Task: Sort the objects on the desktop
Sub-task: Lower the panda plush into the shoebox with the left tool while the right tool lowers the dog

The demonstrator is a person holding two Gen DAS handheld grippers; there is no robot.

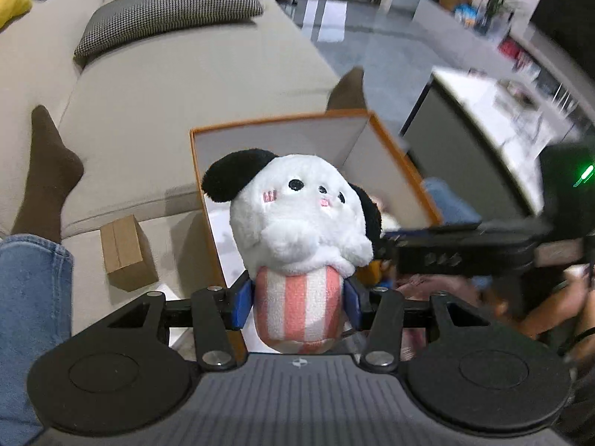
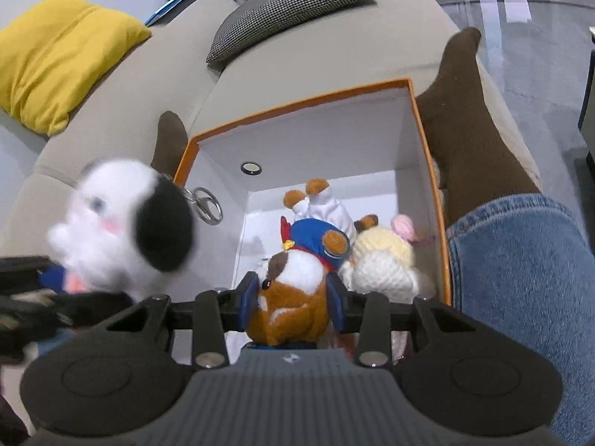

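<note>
My left gripper (image 1: 297, 303) is shut on a white plush dog (image 1: 297, 215) with black ears, its blue pads (image 1: 243, 304) pressing the pink-striped lower body. The dog hangs over the near edge of an orange-rimmed white box (image 1: 279, 120). In the right wrist view the same dog (image 2: 126, 230) is blurred at the left, a key ring on it. My right gripper (image 2: 293, 303) is shut on a brown and white plush (image 2: 290, 297) low inside the box (image 2: 297, 102). A blue-capped plush (image 2: 316, 238) and a cream knitted toy (image 2: 383, 260) lie in the box beside it.
The box stands on a beige sofa (image 1: 167, 85) between a person's legs in jeans and brown socks (image 2: 468, 122). A small cardboard box (image 1: 126, 252) lies left of it. A checked cushion (image 1: 167, 11) and a yellow cushion (image 2: 59, 55) lie behind. A low table (image 1: 494, 111) stands right.
</note>
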